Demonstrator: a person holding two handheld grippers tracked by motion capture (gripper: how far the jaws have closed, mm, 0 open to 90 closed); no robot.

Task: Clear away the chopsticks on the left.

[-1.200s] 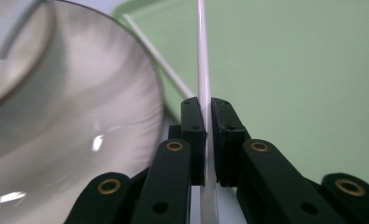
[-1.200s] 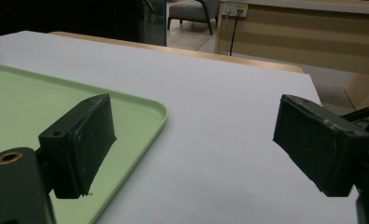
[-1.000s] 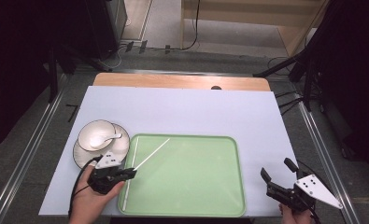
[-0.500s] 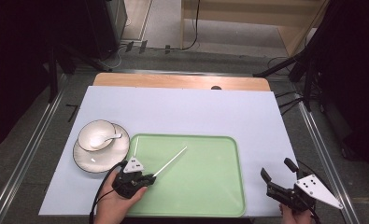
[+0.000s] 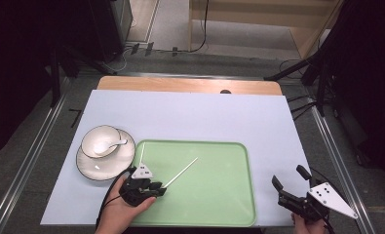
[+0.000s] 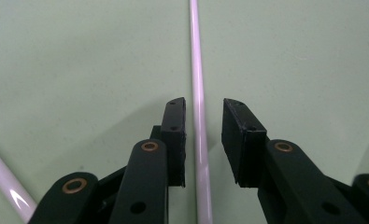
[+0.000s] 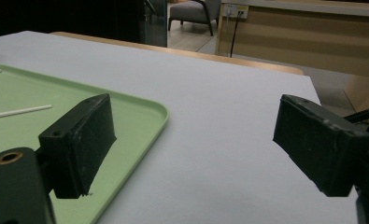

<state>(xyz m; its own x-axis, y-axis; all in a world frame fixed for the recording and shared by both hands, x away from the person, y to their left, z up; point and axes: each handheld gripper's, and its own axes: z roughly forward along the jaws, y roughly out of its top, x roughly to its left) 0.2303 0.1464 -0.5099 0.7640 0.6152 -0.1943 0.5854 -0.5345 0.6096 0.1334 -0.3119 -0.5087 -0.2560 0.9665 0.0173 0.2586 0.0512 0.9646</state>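
— Two white sticks lie on the green tray (image 5: pixel 219 195) in your high view. One chopstick (image 5: pixel 181 172) slants across the tray's left half, lower left of centre in the frame; a second chopstick (image 5: pixel 142 154) pokes over the tray's left rim toward the saucer.

— And my left gripper (image 5: pixel 153 187)?

— It sits at the bottom left of the frame, low over the tray, at the near end of the slanted chopstick. Your right gripper (image 5: pixel 290 187) is at the bottom right, off the tray, over the pale table cover (image 5: pixel 190 117). At middle left, a cup (image 5: pixel 101 141) with a spoon (image 5: pixel 113 145) in it stands on a saucer (image 5: pixel 105 163) just beside the tray.

— What does the left gripper view give you?

— The chopstick (image 6: pixel 198 116) runs straight up the middle of the frame, flat on the tray (image 6: pixel 79 60), between your jaws. They have just been opening: a gap shows on the right side of the stick, and on the left the pad looks barely clear, though that side is hard to judge. Another white stick (image 6: pixel 4 182) crosses the lower left corner.

— The right gripper view?

— Your jaws stand wide apart with nothing between them, over bare table cover (image 7: pixel 219 116). The tray's corner (image 7: pixel 140 112) fills the left, with a chopstick (image 7: pixel 18 112) at the far left edge.
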